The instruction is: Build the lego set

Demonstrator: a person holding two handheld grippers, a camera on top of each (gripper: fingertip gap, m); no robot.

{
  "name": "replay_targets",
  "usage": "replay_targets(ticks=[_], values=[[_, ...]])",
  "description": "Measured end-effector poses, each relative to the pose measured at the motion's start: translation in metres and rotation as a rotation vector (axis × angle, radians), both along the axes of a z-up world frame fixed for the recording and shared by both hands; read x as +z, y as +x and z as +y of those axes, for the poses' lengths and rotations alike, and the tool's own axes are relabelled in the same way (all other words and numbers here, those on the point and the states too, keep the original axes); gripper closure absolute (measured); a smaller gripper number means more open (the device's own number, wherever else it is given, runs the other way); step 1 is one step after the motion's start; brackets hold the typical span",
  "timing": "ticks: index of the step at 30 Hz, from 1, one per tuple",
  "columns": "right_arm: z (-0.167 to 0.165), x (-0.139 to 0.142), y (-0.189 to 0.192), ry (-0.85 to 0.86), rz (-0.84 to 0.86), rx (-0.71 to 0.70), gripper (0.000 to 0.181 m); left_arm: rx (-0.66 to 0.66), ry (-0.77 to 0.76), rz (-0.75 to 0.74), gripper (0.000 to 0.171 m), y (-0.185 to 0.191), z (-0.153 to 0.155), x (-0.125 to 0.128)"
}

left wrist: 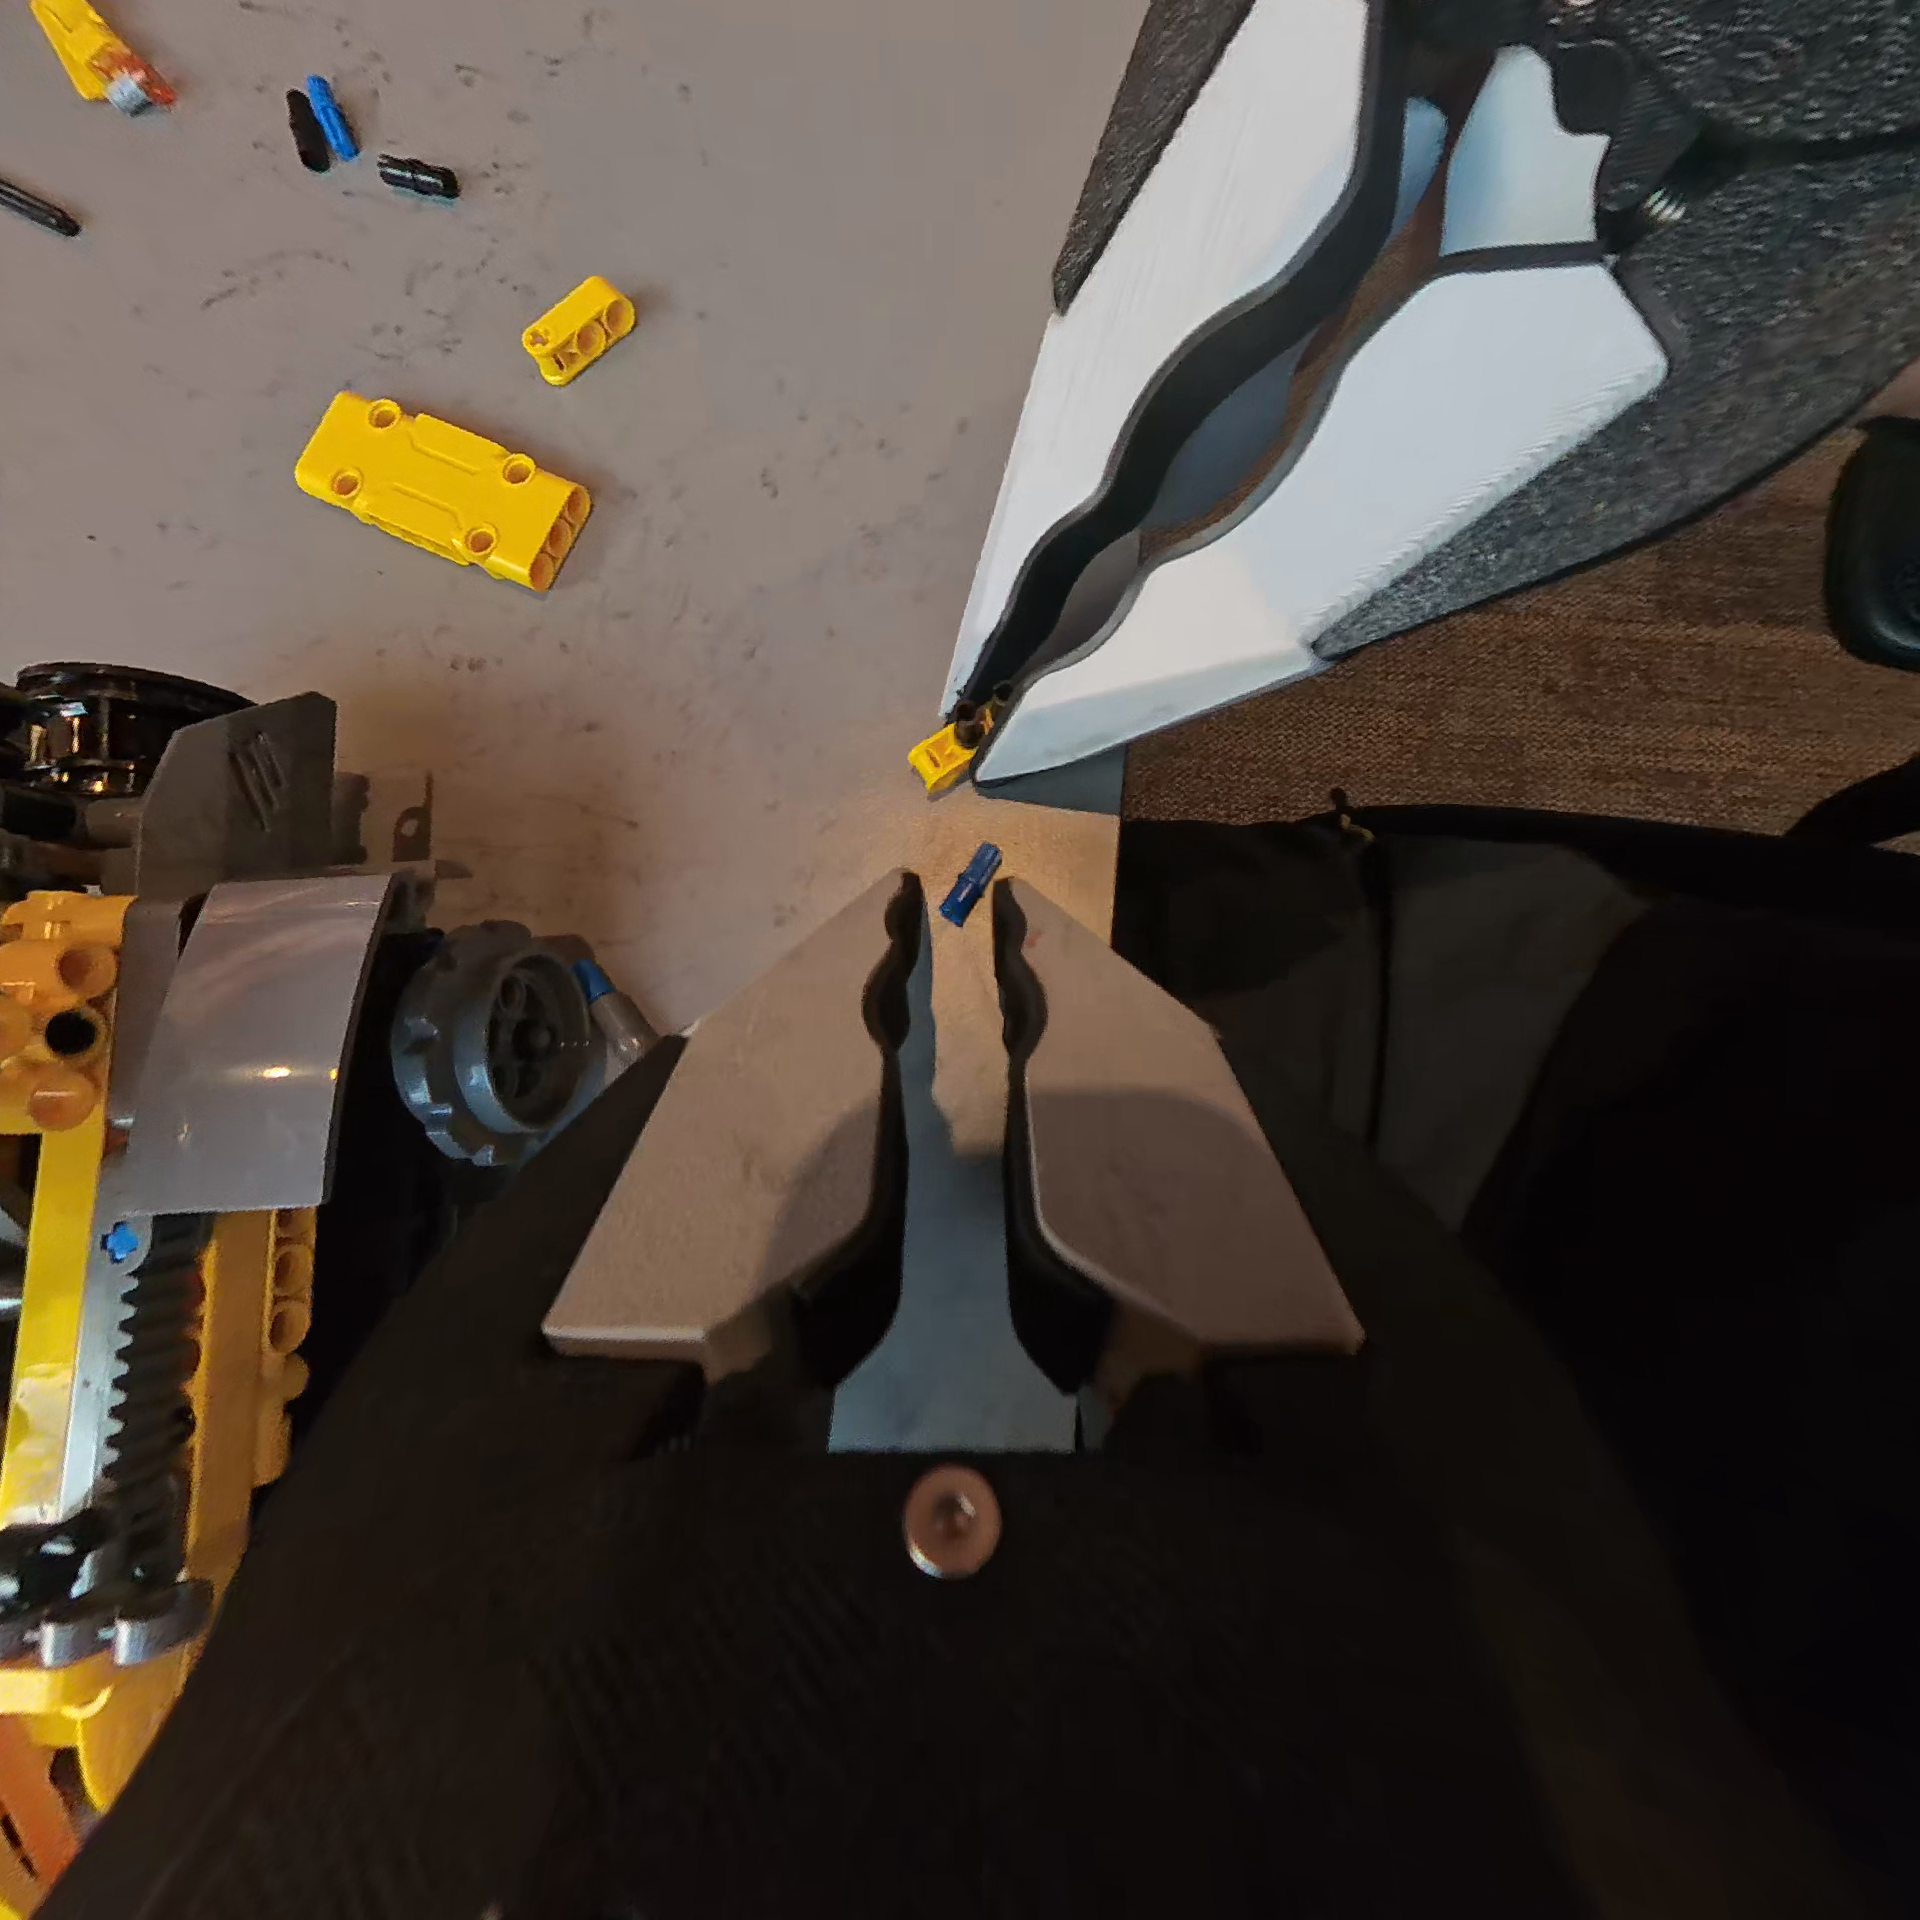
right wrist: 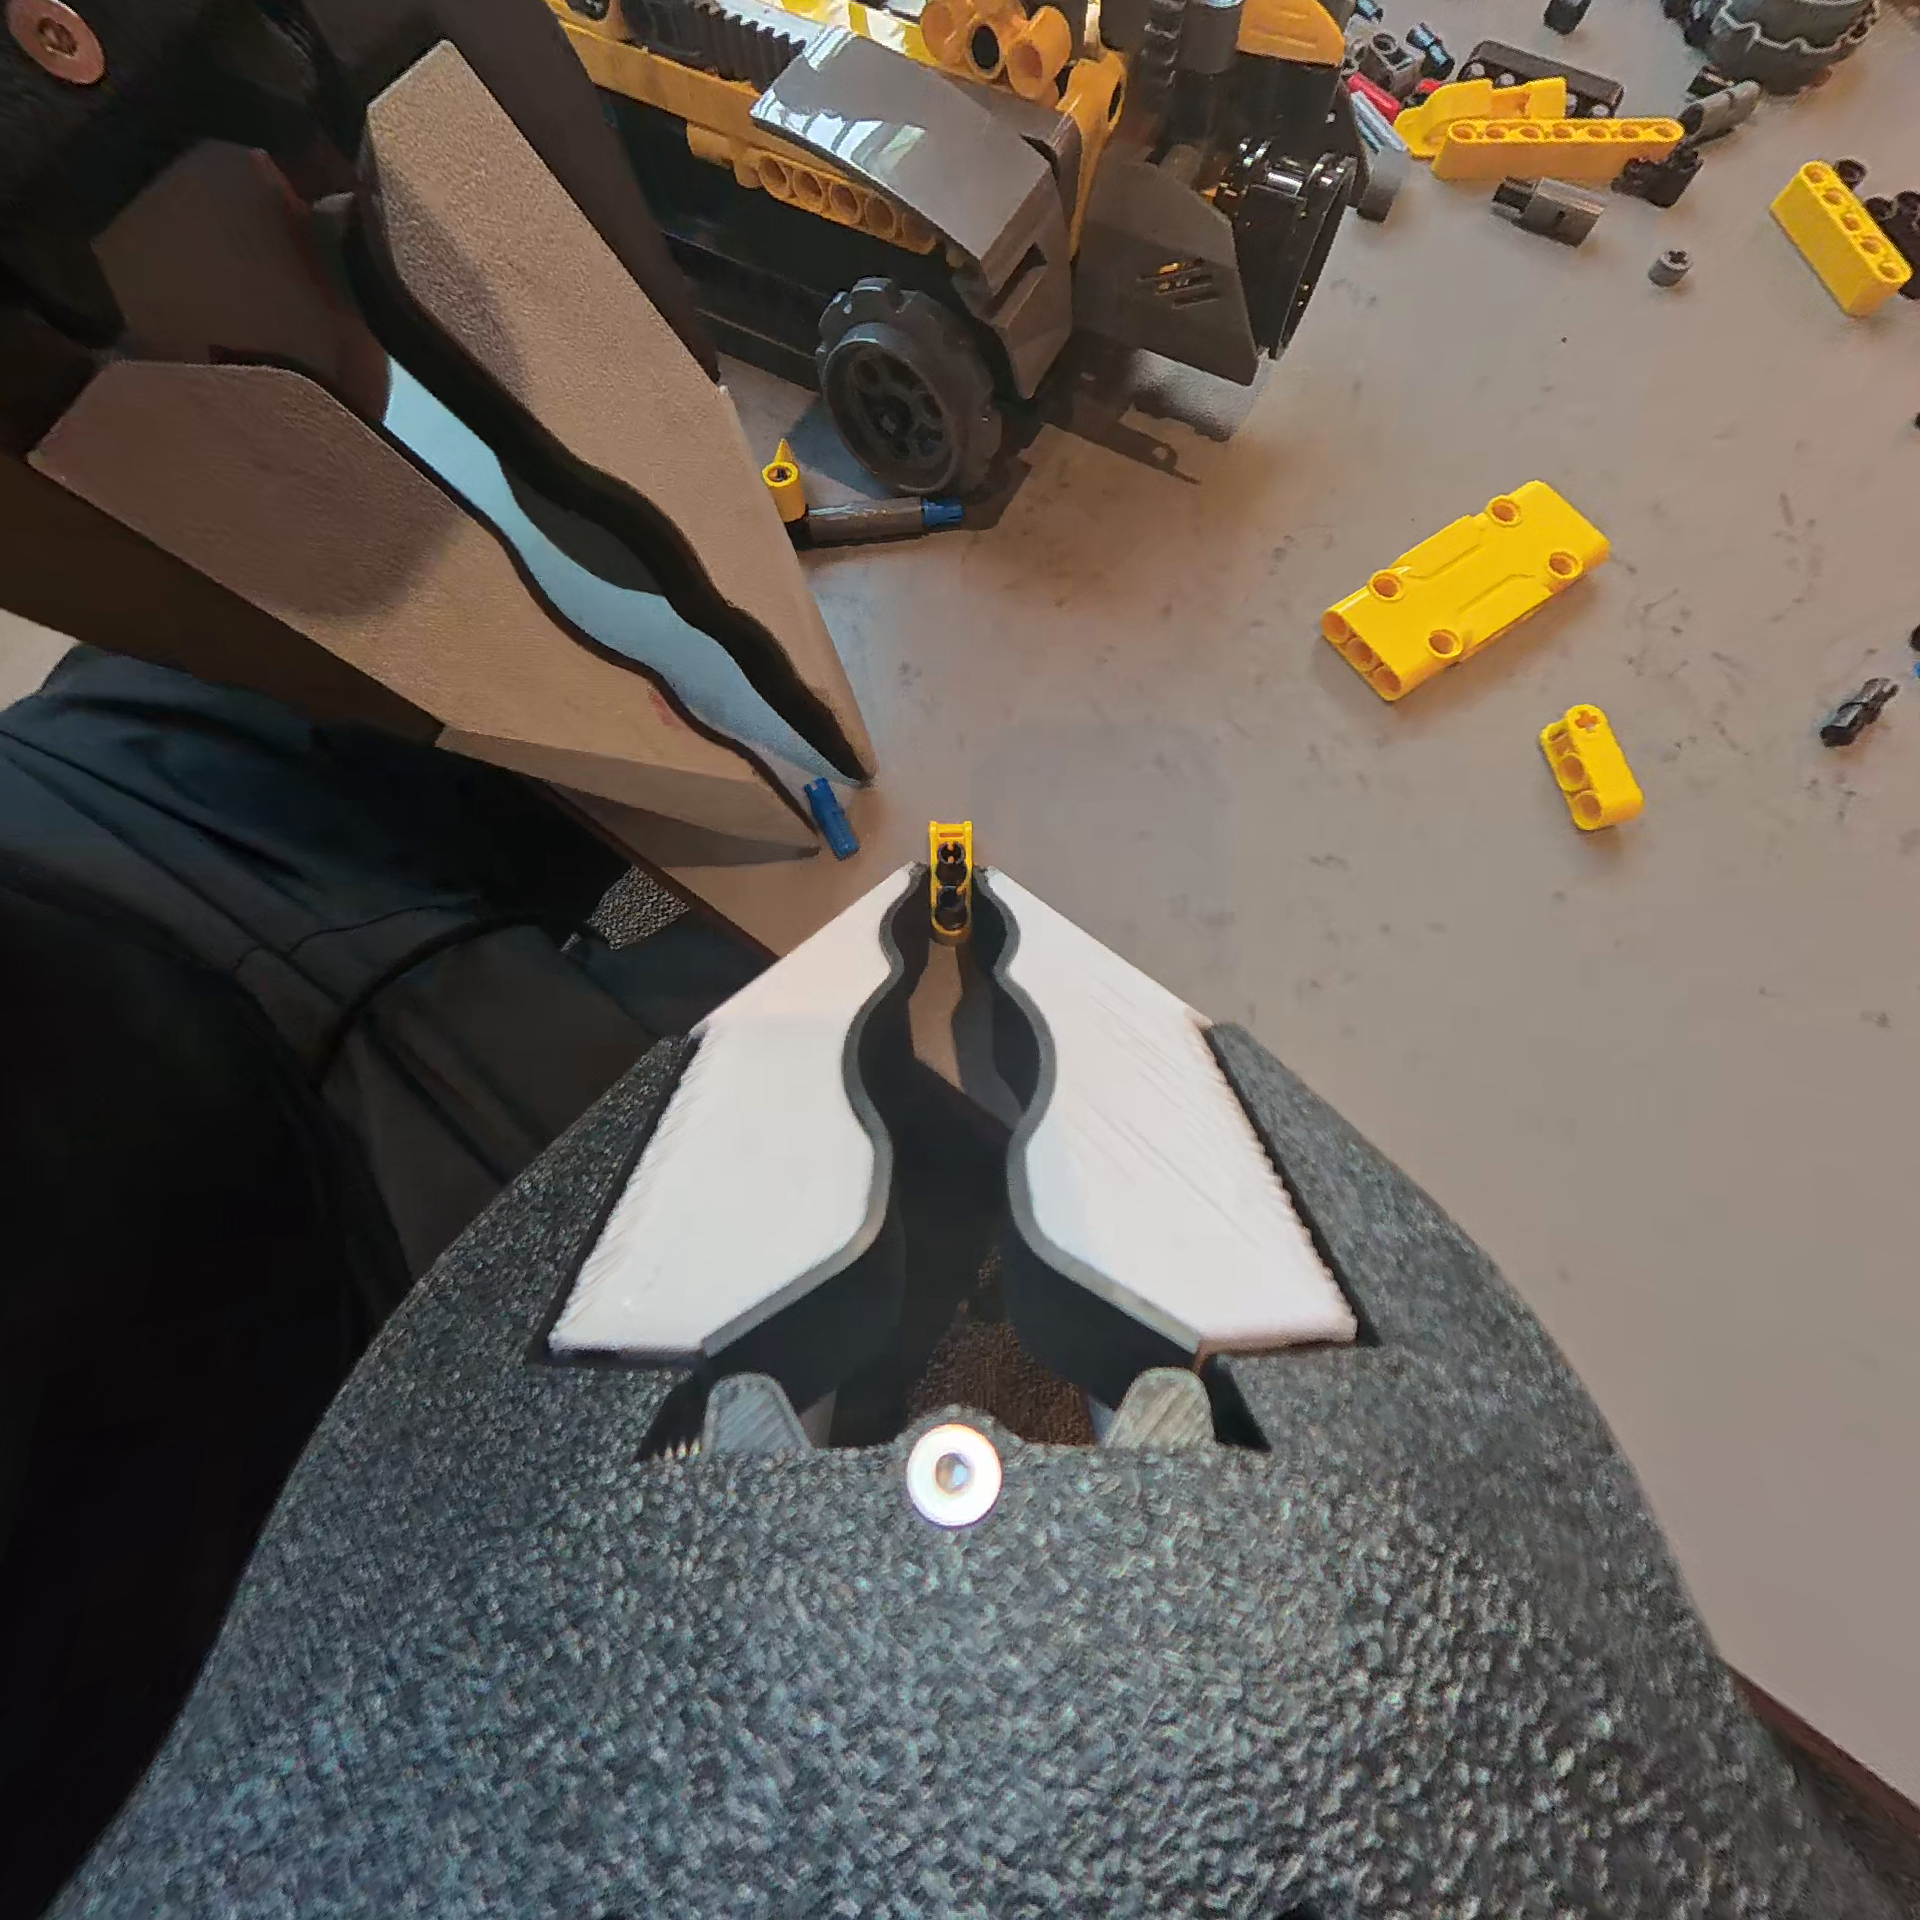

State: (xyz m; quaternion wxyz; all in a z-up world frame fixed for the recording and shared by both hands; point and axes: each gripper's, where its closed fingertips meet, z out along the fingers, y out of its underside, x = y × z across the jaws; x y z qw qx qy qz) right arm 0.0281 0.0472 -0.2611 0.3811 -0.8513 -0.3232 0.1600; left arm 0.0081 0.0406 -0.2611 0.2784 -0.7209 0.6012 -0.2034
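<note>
My left gripper (left wrist: 956, 894) has grey fingers set a narrow gap apart. A small blue pin (left wrist: 969, 883) lies on the table between its tips, not clamped. In the right wrist view the left gripper (right wrist: 857, 774) comes in from the upper left, with the blue pin (right wrist: 831, 818) beside its tip. My right gripper (right wrist: 950, 883) has white fingers and is shut on a small yellow connector (right wrist: 950, 836) with black pins in it, held just above the table. It also shows in the left wrist view (left wrist: 977, 722), holding the connector (left wrist: 938, 756) a short way from the left tips.
A yellow and grey toy vehicle model (left wrist: 249, 1039) (right wrist: 987, 208) stands to the left. A yellow panel (left wrist: 442, 488) (right wrist: 1465, 603), a short yellow beam (left wrist: 579, 330) (right wrist: 1590, 769) and loose pins (left wrist: 332, 114) lie on the table. Several parts are piled at the back (right wrist: 1558, 135). The table edge (left wrist: 1117, 831) is close by. Only a small space, under 4 cm, lies between the two pairs of fingers.
</note>
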Motion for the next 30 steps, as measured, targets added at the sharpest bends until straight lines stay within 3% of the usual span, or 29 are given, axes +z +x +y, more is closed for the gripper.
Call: replay_targets(ticks=[1,8,13,17,27,30], values=[[-0.0005,0.0,0.0004,-0.001,-0.002,-0.003,0.174,-0.007,0.003,0.005,0.16,-0.001,0.0003,0.0001],[-0.0034,0.0001,-0.0009,-0.01,0.013,-0.014,0.174,-0.041,-0.022,-0.006,0.17,-0.0017,-0.0032,-0.0006],[-0.0009,0.0002,-0.0018,-0.008,0.041,-0.035,0.174,0.014,-0.066,-0.037,0.17,-0.0009,-0.0016,-0.0007],[-0.0001,0.0002,-0.0031,-0.01,0.051,-0.044,0.173,0.046,-0.112,-0.058,0.159,-0.002,-0.0039,0.0003],[-0.0014,0.0001,-0.0029,-0.009,0.04,-0.042,0.173,-0.02,-0.036,-0.007,0.156,-0.0024,0.0019,-0.0002],[-0.0019,0.0001,-0.0034,-0.014,0.049,-0.044,0.174,-0.077,-0.048,0.004,0.166,-0.0005,-0.0023,-0.0007]])
